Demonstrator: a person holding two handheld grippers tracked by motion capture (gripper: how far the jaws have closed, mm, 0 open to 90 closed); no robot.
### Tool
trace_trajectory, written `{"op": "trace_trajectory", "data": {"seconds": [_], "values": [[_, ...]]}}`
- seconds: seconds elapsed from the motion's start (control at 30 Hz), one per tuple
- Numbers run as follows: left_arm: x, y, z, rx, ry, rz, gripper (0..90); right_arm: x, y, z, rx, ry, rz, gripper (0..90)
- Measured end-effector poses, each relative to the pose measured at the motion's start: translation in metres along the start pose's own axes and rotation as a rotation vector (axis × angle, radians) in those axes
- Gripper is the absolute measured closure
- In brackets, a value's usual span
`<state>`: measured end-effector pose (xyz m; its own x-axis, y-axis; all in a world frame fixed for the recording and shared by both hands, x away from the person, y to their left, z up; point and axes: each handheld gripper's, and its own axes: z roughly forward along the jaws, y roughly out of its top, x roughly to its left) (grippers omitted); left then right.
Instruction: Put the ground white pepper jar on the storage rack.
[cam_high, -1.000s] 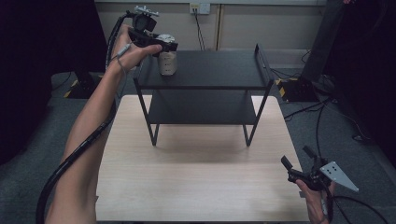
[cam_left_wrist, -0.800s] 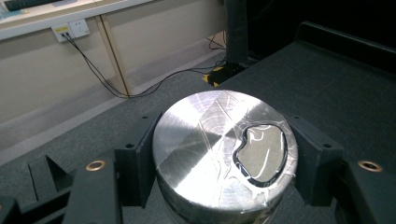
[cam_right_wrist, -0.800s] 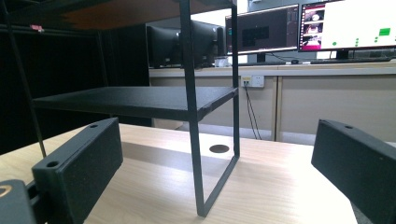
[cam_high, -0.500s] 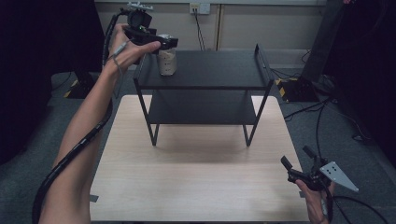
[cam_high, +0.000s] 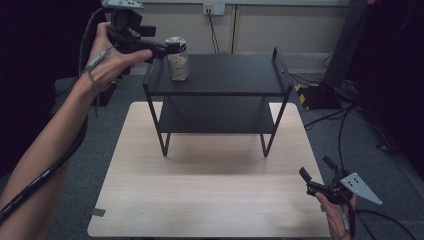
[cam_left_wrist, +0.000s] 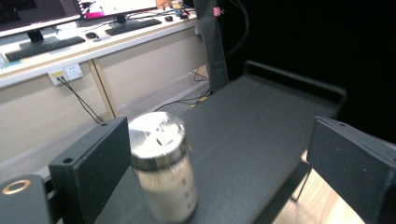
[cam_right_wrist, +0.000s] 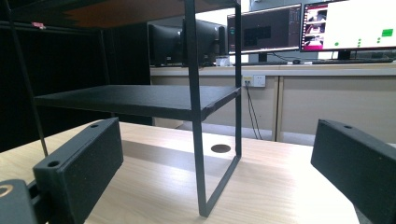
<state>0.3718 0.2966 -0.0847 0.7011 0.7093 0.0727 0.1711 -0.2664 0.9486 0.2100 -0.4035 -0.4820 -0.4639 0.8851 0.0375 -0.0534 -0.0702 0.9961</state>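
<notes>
A glass jar (cam_high: 177, 62) with a shiny metal lid stands upright on the left end of a black two-tier rack's top shelf (cam_high: 230, 75). My left gripper (cam_high: 161, 49) hovers at that shelf's left edge, open, its tips close to the jar's lid. In the left gripper view the jar (cam_left_wrist: 163, 168) stands on the shelf (cam_left_wrist: 261, 112) between the wide-apart jaws, close beside the left one. My right gripper (cam_high: 316, 175) is held low over the wooden table's (cam_high: 210, 190) front right corner, open with nothing in it. It faces the rack's lower shelf (cam_right_wrist: 135, 100).
The rack's thin legs (cam_right_wrist: 198, 140) stand on the table's rear half. A raised lip (cam_high: 280, 60) bounds the top shelf's right end. Behind are a desk with monitors (cam_right_wrist: 322, 30) and wall sockets (cam_high: 212, 8). Cables (cam_high: 345, 125) run over the floor at right.
My left gripper has drawn back to the left from the jar, which stays standing on the top shelf. The right gripper has not moved.
</notes>
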Motion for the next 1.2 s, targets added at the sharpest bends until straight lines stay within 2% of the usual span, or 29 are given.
{"op": "trace_trajectory", "data": {"seconds": [0.03,0.07,0.13,0.2,0.27,0.33,0.4,0.5,0.57,0.73,0.77,1.0,1.03,1.1,1.17,1.2], "values": [[0.000,-0.003,-0.004,-0.001,-0.024,0.006,5.9,0.000,0.000,0.000,0.001,0.000,0.000,1.6],[-0.003,-0.007,-0.007,0.000,-0.027,0.020,5.9,0.000,0.000,0.000,0.002,0.001,-0.001,1.7],[-0.003,-0.018,-0.013,-0.016,-0.074,0.014,6.0,0.001,0.000,0.001,0.003,0.003,-0.004,1.7],[-0.010,-0.027,-0.021,-0.010,-0.078,0.044,6.2,0.002,0.001,0.001,0.010,0.007,-0.003,1.8],[-0.011,-0.037,-0.026,-0.013,-0.097,0.038,6.2,0.002,0.001,0.002,0.007,0.012,-0.008,2.0],[-0.016,-0.044,-0.031,0.012,-0.103,0.074,6.2,0.003,0.001,0.002,0.008,0.012,-0.008,2.1],[-0.021,-0.056,-0.036,0.035,-0.118,0.088,6.3,0.003,0.002,0.002,0.011,0.013,-0.008,2.1],[-0.029,-0.066,-0.039,0.061,-0.125,0.118,6.4,0.003,0.002,0.002,0.013,0.013,-0.010,2.2],[-0.032,-0.079,-0.039,0.073,-0.160,0.126,6.5,0.003,0.002,0.003,0.017,0.013,-0.012,2.1],[-0.045,-0.109,-0.036,0.112,-0.188,0.153,6.6,0.004,0.002,0.003,0.026,0.016,-0.014,2.2],[-0.044,-0.114,-0.035,0.121,-0.204,0.145,6.6,0.004,0.002,0.003,0.025,0.016,-0.015,2.2],[-0.045,-0.128,-0.036,0.126,-0.199,0.128,7.0,0.005,0.002,0.005,0.025,0.018,-0.013,2.2],[-0.043,-0.130,-0.036,0.123,-0.208,0.109,7.0,0.005,0.002,0.005,0.026,0.018,-0.013,2.2],[-0.046,-0.129,-0.036,0.140,-0.188,0.143,7.2,0.006,0.003,0.004,0.025,0.019,-0.013,2.2],[-0.042,-0.133,-0.037,0.128,-0.201,0.110,7.1,0.006,0.003,0.004,0.021,0.017,-0.014,2.2],[-0.043,-0.133,-0.037,0.132,-0.190,0.125,7.2,0.006,0.003,0.004,0.022,0.017,-0.014,2.2]]}}
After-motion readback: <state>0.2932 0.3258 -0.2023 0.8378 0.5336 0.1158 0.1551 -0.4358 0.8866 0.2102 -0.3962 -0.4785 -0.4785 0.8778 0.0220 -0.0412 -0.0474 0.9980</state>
